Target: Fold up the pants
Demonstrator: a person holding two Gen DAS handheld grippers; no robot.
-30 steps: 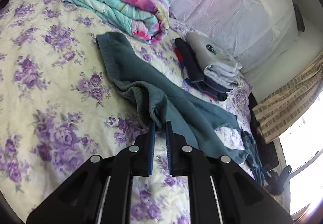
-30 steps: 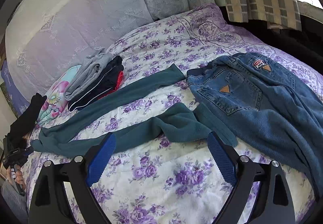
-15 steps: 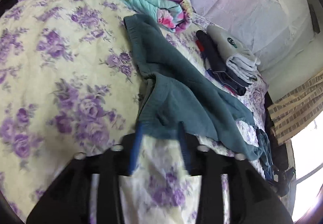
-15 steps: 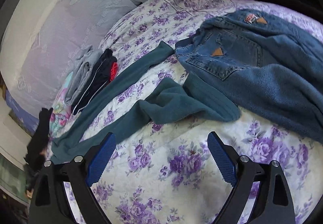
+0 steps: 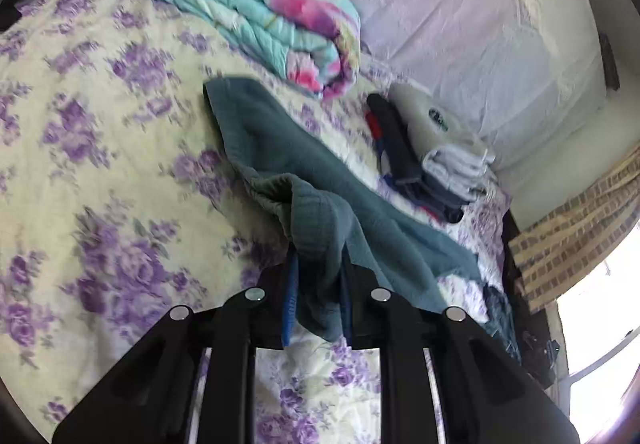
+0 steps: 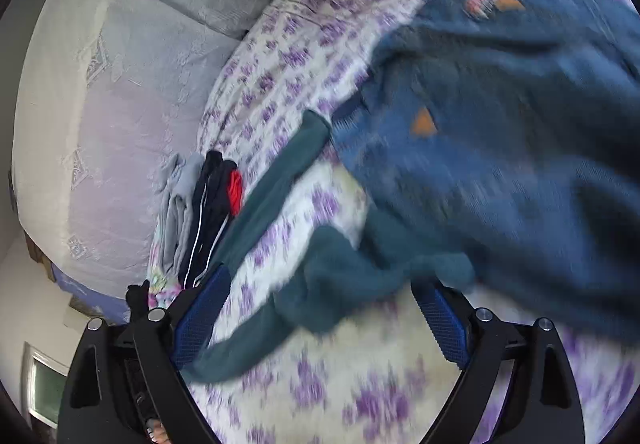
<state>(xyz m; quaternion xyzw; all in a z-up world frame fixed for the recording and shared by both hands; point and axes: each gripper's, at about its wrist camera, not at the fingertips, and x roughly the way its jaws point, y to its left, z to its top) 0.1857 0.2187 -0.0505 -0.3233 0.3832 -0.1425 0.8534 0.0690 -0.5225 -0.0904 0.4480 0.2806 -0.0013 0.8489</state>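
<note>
While most of both views is filled by a bed under a cream bedspread (image 5: 100,148) printed with purple flowers, the teal pants (image 5: 304,164) sprawl across its middle, one leg stretched long and flat toward the far side and the other bunched into folds near the cameras. Beyond the bed's far edge a pale lavender embossed covering (image 5: 460,16) rises like a headboard. Over on the right wrist view, a pair of blue jeans (image 6: 500,132) with orange patches lies spread on the bedspread, its edge touching the end of one teal leg; the picture there is blurred. A rolled quilt (image 5: 288,28) in aqua and pink sits at the far corner of the bed, with something black draped over its top. Near the lavender covering a small stack of folded clothes (image 5: 432,156), grey on top and dark with a red edge below, rests on the bedspread beside the straight leg. A striped curtain (image 5: 572,228) hangs by a bright window. The left gripper (image 5: 316,284) has just been closing and now pinches a ribbed fold of the pants between its blue pads. The right gripper (image 6: 320,320) stands spread, its jaws having just narrowed, with the bunched teal cloth lying between the pads, which do not press it.
</note>
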